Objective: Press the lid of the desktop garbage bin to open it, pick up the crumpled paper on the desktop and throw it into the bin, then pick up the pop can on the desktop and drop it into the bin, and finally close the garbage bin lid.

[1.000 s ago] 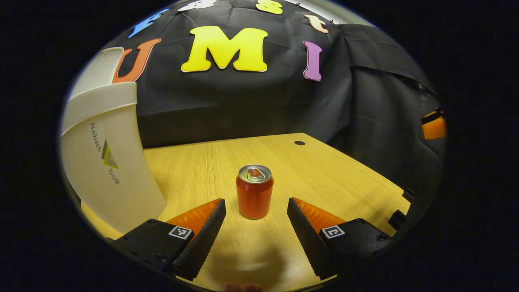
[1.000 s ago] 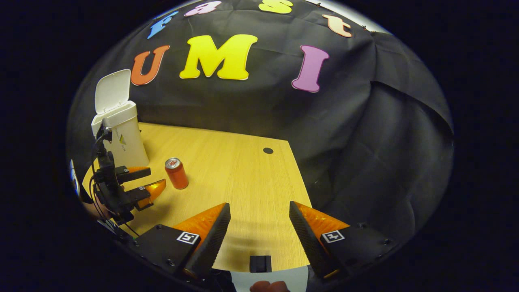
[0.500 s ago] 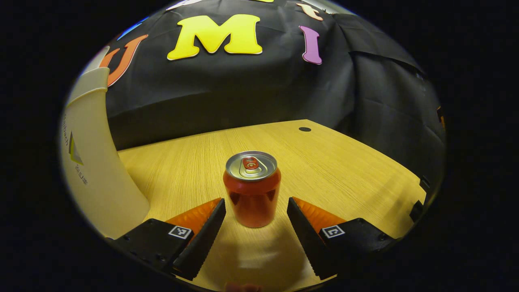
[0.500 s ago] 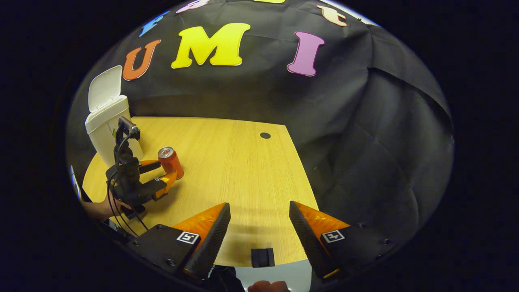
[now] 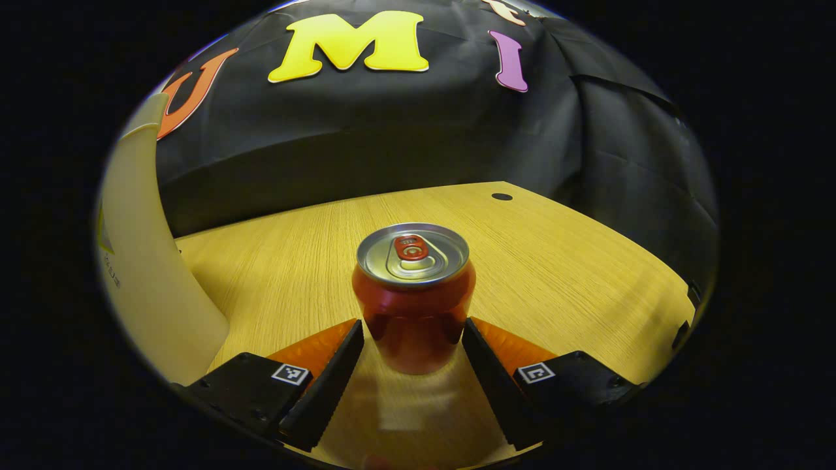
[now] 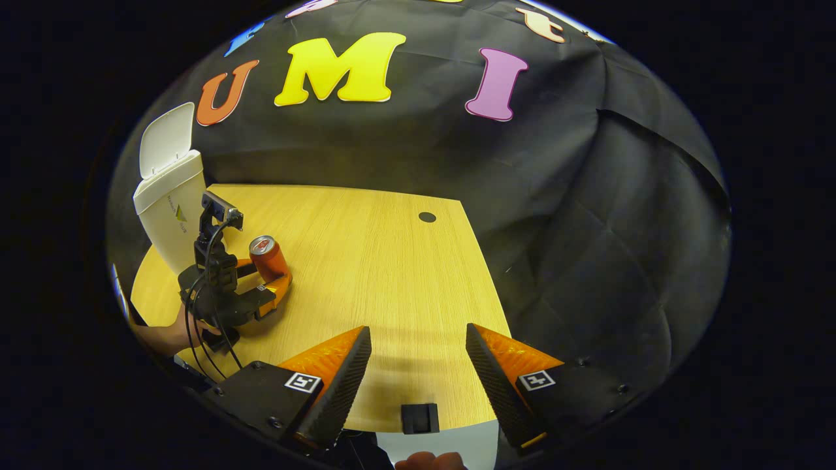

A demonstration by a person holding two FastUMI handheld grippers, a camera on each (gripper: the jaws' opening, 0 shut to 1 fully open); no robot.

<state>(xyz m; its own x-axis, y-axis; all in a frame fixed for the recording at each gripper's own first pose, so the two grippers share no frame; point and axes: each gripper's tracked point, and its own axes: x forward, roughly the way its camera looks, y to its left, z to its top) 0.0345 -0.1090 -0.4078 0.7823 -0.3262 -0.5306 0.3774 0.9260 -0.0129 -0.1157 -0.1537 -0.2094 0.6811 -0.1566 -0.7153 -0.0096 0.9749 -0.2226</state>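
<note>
- Left gripper view: the can (image 5: 413, 297) stands upright on the surface (image 5: 555, 261) at centre, its foot set between the two fingers of the left tongs (image 5: 413, 356).
- The left tongs are spread; each finger stands just beside the can's wall, and I cannot tell whether either one touches it. No pinch is made.
- The bin (image 5: 140, 261) rises at 9 o'clock from the can, near it but apart.
- Right gripper view: the right tongs (image 6: 418, 365) are spread and hold nothing, low at 6 o'clock over the near edge of the surface.
- The bin shows at 10 o'clock with its lid (image 6: 164, 140) tipped up and open. The can sits at about 8 o'clock, just right of the bin, with the left tongs around its lower half and a hand (image 6: 166, 334) behind them.
- No crumpled paper lies on the surface here, so I judge that step done and the can next.
- Handling, as a judgement: a thin metal can, probably light, smooth and rather slippery, and easily dented if empty. Take it by the straight side wall, about mid-height, fingers square on opposite sides, with modest squeeze. Too low a hold could let it tip on the lift.
</note>
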